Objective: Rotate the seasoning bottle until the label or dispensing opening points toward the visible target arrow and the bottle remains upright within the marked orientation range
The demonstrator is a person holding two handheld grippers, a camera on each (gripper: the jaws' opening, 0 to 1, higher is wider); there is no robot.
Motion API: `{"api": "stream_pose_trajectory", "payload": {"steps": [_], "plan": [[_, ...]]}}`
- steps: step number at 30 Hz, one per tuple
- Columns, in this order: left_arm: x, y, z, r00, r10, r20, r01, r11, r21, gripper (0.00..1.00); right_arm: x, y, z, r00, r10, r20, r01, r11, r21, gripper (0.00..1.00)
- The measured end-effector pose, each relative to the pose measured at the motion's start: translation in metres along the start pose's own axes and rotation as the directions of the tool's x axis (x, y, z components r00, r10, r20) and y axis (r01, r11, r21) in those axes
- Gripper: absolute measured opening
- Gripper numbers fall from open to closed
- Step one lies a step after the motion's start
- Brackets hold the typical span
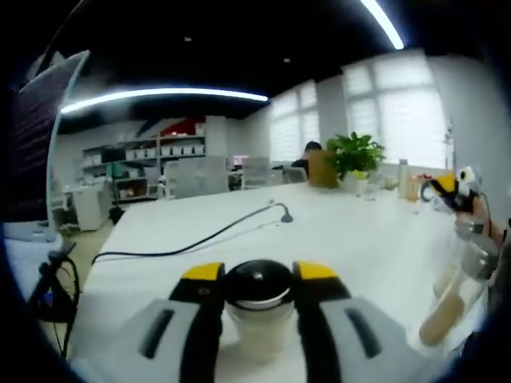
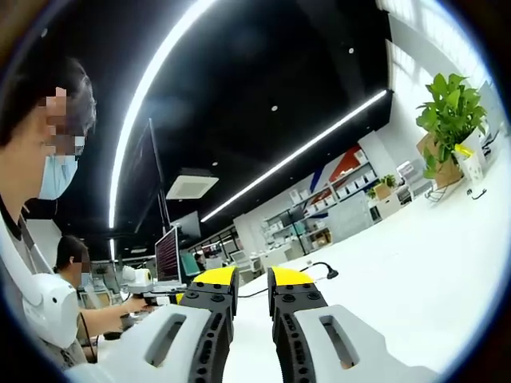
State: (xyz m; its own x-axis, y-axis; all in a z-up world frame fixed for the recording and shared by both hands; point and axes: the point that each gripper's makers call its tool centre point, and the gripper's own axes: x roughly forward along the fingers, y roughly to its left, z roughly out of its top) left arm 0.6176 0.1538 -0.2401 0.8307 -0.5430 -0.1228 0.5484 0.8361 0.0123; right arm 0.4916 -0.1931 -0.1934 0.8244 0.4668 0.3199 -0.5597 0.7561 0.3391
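The left gripper (image 1: 257, 294) is clamping its yellow-tipped jaws on either side of the seasoning bottle (image 1: 258, 307), just under its dark cap, and the bottle is standing upright on the white worktop (image 1: 351, 239). The right gripper (image 2: 252, 289) is hanging tilted with its jaws almost together and nothing between them. I'm spotting no target arrow and no label, so how much turning is left I cannot tell.
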Motion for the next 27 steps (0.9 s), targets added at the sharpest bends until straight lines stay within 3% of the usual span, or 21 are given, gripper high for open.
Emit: {"api": "stream_pose_trajectory", "payload": {"steps": [4,6,17,23,27], "plan": [[-0.023,0.0,0.008,0.999,0.031,0.017,-0.032,0.996,0.084,0.35,-0.001,0.002,-0.001,1.0,0.002,0.002,-0.002,1.0,0.006,0.13],[-0.034,0.0,0.01,0.999,0.04,0.02,-0.042,0.996,0.084,0.35,0.0,0.004,-0.004,1.0,0.004,-0.005,-0.004,1.0,0.01,0.13],[-0.081,0.003,0.008,0.995,0.07,0.069,-0.067,0.996,-0.052,0.35,0.016,0.019,-0.003,0.998,0.059,-0.007,-0.059,0.998,0.007,0.13],[-0.107,-0.001,0.0,0.993,0.101,0.065,-0.096,0.993,-0.065,0.35,0.022,0.028,-0.01,0.996,0.087,-0.02,-0.087,0.996,0.027,0.13],[-0.122,-0.006,0.007,0.988,0.09,0.128,-0.071,0.986,-0.149,0.35,0.02,0.03,-0.01,0.996,0.084,-0.027,-0.083,0.996,0.013,0.13]]}}
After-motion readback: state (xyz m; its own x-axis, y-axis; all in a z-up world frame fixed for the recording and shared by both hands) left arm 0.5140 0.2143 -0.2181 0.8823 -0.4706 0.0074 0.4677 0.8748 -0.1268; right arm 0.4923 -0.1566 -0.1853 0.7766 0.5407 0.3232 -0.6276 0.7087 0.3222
